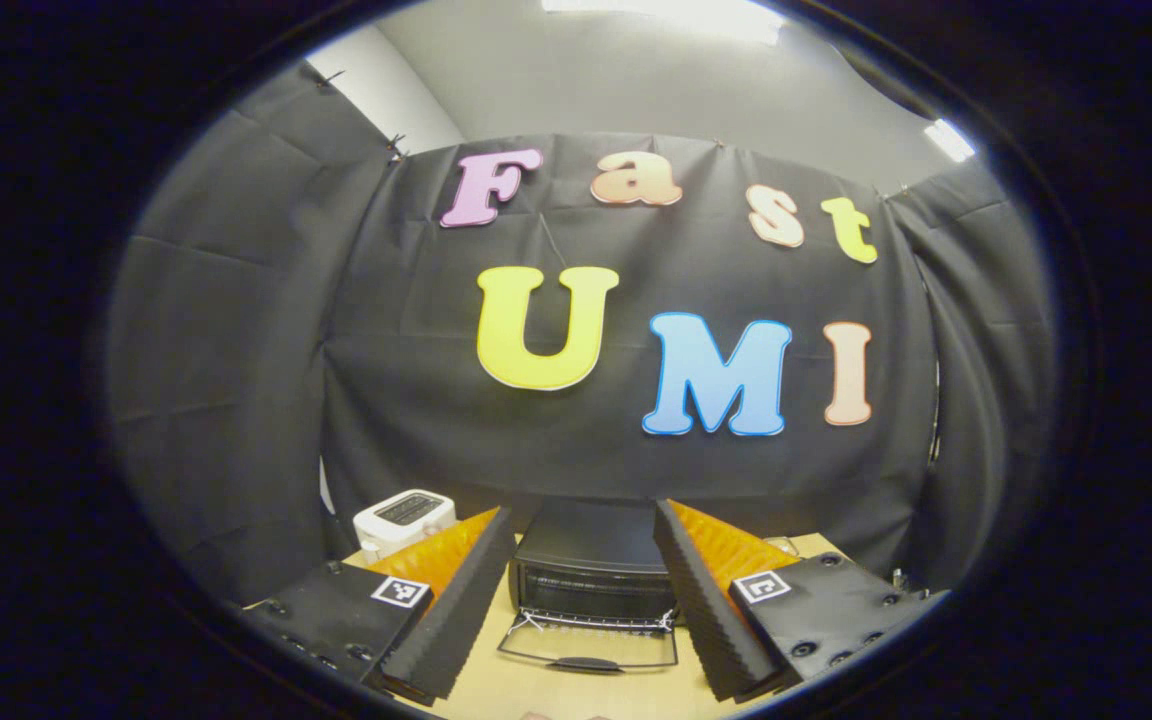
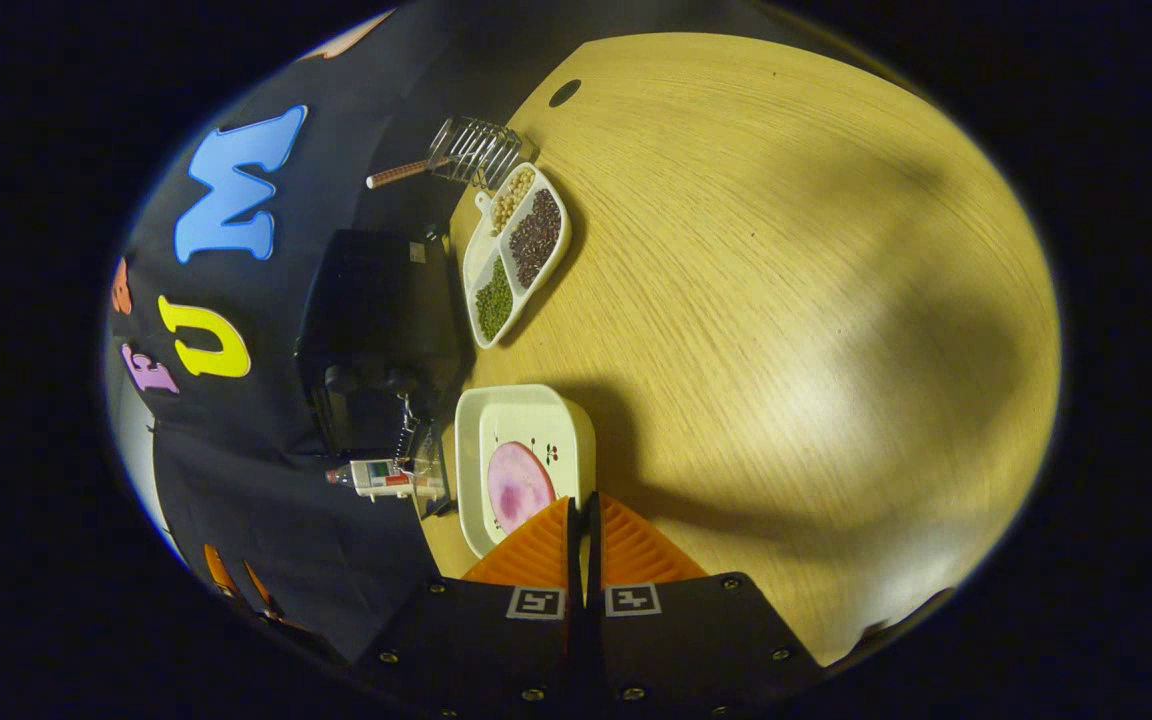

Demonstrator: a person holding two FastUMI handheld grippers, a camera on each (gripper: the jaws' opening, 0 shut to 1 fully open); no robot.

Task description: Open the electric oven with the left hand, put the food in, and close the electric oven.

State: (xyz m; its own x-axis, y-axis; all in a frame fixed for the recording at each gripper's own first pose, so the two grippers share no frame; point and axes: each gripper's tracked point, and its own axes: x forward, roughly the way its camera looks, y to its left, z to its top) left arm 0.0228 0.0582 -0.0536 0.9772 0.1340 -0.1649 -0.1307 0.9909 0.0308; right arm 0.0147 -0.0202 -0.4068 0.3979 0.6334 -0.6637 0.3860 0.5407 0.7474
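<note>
The electric oven [image 1: 591,565] sat low in the middle of the left gripper view, on the desk [image 1: 536,690], framed between the fingers of the left tool [image 1: 584,585], which stood wide apart and held nothing. Its door [image 1: 588,640] already lay folded down and flat toward the camera, with a dark bar handle [image 1: 586,663] along its near edge; that handle looked like the natural place to take hold, and the door, probably glass in a thin metal frame, would likely swing stiffly on its hinge and want a steady lift rather than a shove. In the right gripper view the right tool [image 2: 581,525] had its fingers brought together at the rim of a white square plate [image 2: 526,460] in the lower middle of the frame, though whether they pinched that rim could not be told. The plate carried one round pink slice of food [image 2: 518,485], which appeared soft, thin and light, while the plate itself seemed rigid, smooth and breakable, best gripped by its raised edge and kept level. By count: one oven, one plate, one slice, one white divided dish [image 2: 518,255] with three compartments of beans or grains toward the upper left, one wire rack [image 2: 476,150] above it, and one white toaster [image 1: 401,520] at lower left in the left gripper view.
</note>
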